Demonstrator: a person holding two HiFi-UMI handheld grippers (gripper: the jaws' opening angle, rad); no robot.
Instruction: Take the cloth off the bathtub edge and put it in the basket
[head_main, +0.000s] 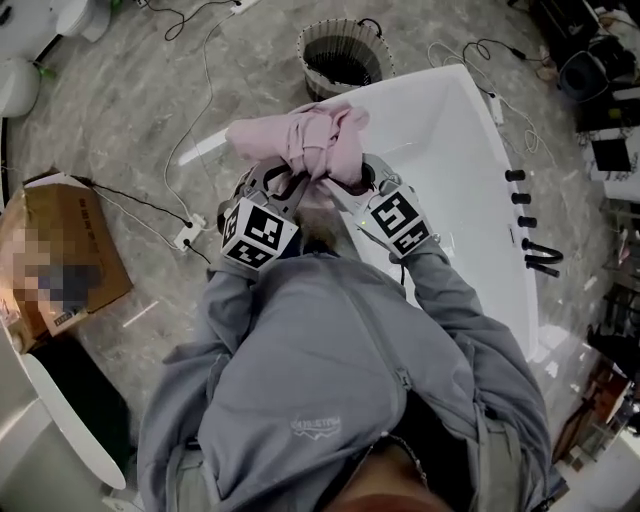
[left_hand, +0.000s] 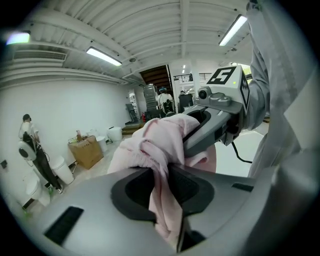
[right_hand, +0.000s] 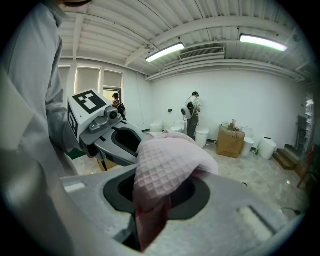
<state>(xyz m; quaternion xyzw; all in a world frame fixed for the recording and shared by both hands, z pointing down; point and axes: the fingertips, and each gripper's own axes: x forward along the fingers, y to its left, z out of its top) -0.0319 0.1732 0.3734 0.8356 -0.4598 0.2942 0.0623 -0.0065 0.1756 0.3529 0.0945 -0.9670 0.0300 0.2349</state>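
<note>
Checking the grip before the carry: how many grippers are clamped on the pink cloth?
2. The left gripper pinches the cloth on its left side, the right gripper on its right, close together by the bathtub.

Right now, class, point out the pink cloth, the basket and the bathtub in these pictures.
pink cloth (head_main: 310, 140), head view, bunched middle.
basket (head_main: 322, 48), head view, ribbed wall.
bathtub (head_main: 450, 130), head view, bare white inner wall.
</note>
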